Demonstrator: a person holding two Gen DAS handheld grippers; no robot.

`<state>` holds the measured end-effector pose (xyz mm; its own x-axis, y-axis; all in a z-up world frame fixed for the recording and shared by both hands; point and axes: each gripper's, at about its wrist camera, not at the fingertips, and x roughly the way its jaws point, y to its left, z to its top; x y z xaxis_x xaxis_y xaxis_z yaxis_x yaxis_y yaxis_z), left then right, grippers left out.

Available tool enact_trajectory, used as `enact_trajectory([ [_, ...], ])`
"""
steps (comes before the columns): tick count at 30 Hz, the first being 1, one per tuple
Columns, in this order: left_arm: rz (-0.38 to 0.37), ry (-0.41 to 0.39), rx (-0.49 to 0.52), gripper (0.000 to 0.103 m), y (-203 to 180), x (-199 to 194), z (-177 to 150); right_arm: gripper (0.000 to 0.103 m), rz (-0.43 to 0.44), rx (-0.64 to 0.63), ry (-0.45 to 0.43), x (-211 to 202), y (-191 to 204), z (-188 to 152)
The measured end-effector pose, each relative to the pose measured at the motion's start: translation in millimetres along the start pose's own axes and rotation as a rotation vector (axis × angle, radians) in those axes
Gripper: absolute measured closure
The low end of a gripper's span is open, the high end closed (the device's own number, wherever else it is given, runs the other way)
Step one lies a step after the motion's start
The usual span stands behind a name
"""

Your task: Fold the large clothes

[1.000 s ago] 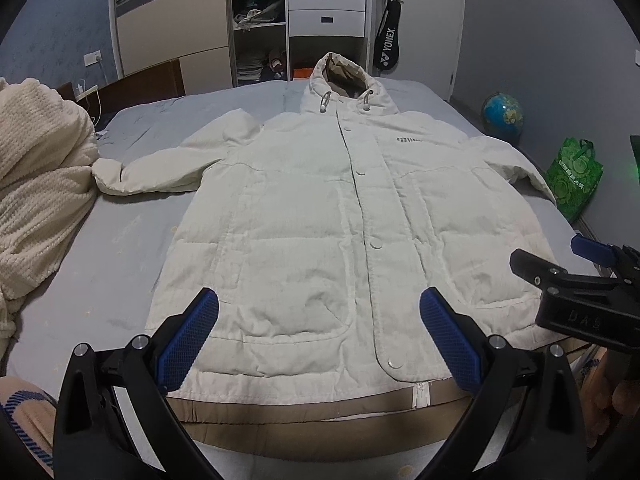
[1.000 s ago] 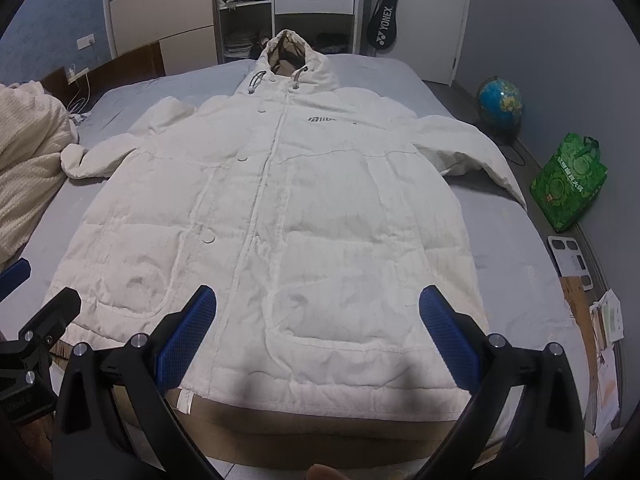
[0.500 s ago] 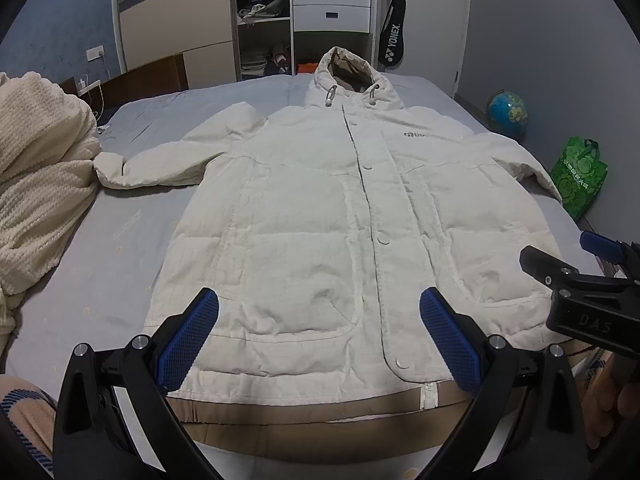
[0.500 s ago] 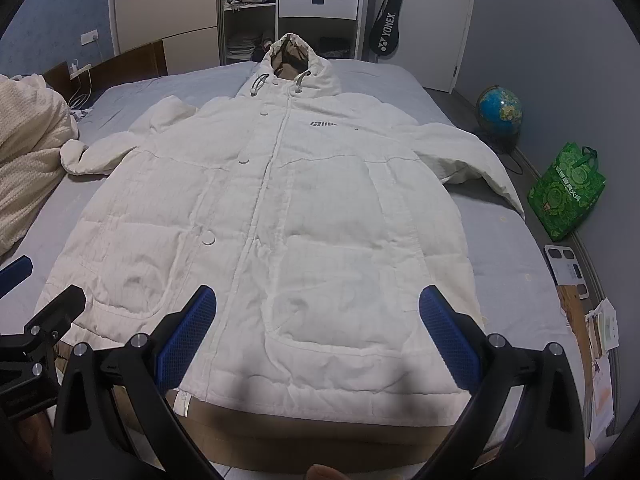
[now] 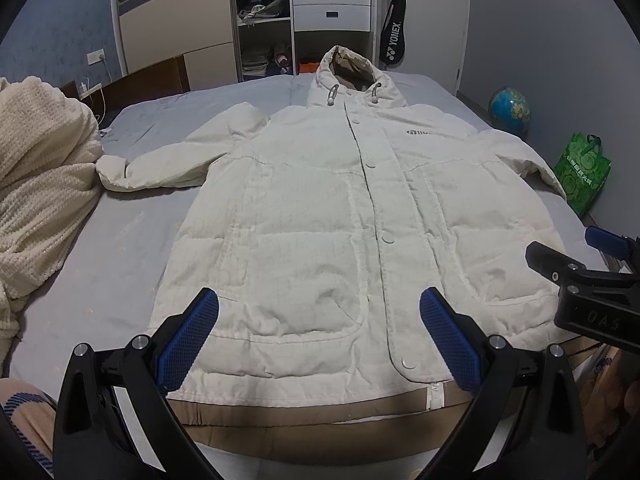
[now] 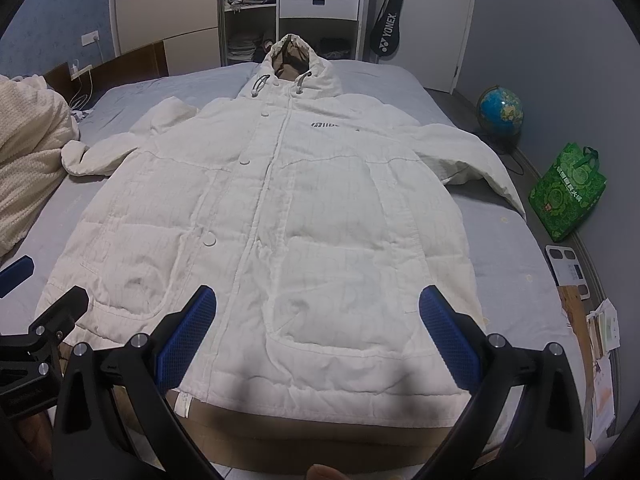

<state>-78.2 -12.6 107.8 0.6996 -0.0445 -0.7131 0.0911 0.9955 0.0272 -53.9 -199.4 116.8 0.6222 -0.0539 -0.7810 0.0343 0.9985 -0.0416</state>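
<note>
A large white hooded puffer coat (image 5: 320, 224) lies flat and buttoned on a grey-blue bed, hood at the far end, both sleeves spread out; it also fills the right wrist view (image 6: 280, 216). Its tan hem band (image 5: 312, 416) hangs at the near edge. My left gripper (image 5: 318, 340) is open and empty, above the hem left of the placket. My right gripper (image 6: 316, 340) is open and empty, above the hem's right half. Each gripper shows at the edge of the other's view: the right one (image 5: 588, 280), the left one (image 6: 36, 332).
A cream knitted blanket (image 5: 36, 184) is heaped on the bed's left side. A green bag (image 6: 568, 192), a globe (image 6: 500, 112), a scale (image 6: 568, 264) and papers lie on the floor at right. A wardrobe and a drawer unit (image 5: 332, 4) stand behind the bed.
Both grippers have pulled back and risen slightly; the coat sits a little lower and farther in both views. Coat and jaws are unchanged.
</note>
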Motion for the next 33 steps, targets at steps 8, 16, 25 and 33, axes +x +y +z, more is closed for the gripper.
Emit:
enact_trajectory([
  [8, 0.010, -0.004, 0.000, 0.006, 0, 0, 1, 0.006, -0.002, -0.002, -0.002, -1, 1, 0],
  [16, 0.012, -0.004, 0.003, 0.006, 0, 1, 2, 0.006, -0.007, -0.001, -0.003, -1, 0, 0],
  [25, 0.014, -0.002, 0.010, 0.006, 1, 4, 5, 0.006, -0.036, 0.005, -0.018, 2, -4, 3],
  [33, 0.013, 0.025, 0.012, 0.006, 4, 19, 15, 0.006, -0.001, 0.041, -0.009, 11, -33, 33],
])
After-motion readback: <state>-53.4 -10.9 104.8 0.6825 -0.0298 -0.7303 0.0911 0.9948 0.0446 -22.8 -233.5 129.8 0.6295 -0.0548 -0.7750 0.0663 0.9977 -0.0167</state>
